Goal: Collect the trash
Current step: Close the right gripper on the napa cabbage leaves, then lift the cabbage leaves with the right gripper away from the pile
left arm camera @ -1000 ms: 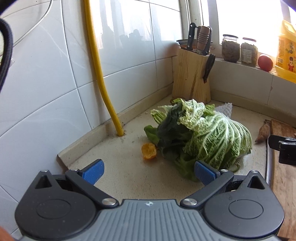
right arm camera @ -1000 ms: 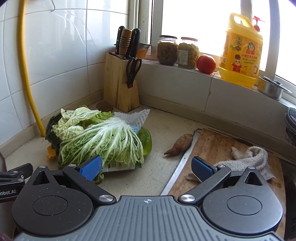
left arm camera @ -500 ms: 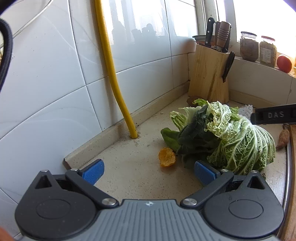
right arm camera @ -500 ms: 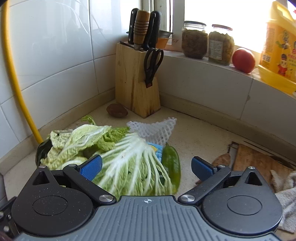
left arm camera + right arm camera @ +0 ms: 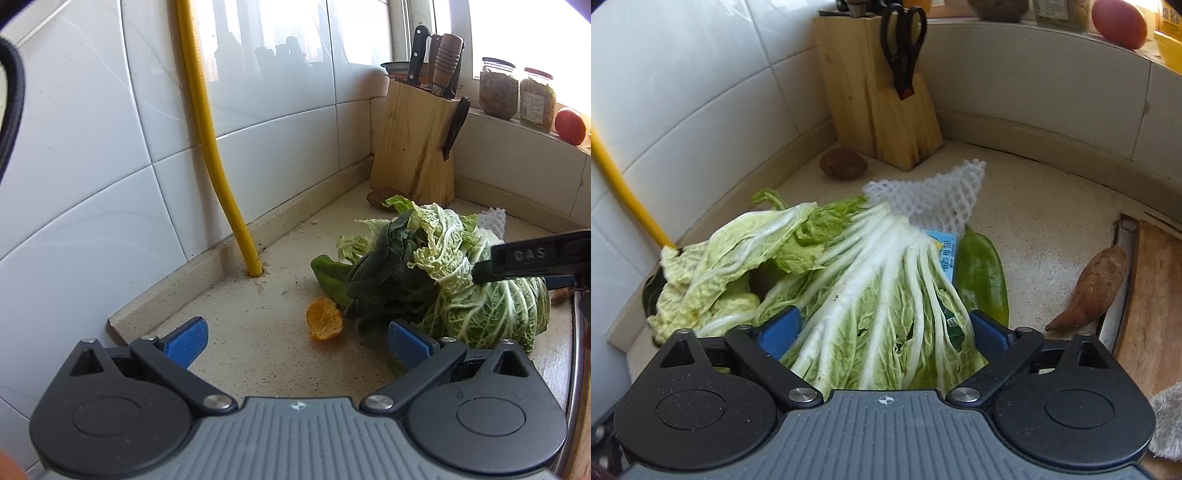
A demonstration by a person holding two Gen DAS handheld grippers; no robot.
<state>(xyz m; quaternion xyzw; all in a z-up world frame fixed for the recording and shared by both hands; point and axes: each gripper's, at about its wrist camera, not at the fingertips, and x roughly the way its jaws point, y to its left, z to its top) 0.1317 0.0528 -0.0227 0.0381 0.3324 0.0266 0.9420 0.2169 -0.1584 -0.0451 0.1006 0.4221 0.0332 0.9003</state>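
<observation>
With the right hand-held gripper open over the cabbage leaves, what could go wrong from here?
The right hand-held gripper straddles loose cabbage leaves; closing may catch only a few, leaving the rest. The foam net and blue wrapper beneath could be dragged or missed. The orange peel lies apart, easily overlooked.

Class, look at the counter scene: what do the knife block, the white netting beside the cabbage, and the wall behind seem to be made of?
Knife block: pale unfinished-looking wood, with visible grain and splits.
White netting: probably soft foam plastic mesh, matte, with open diamond holes.
Wall: likely glazed ceramic tile; it is glossy, shows reflections and has grout lines.
</observation>
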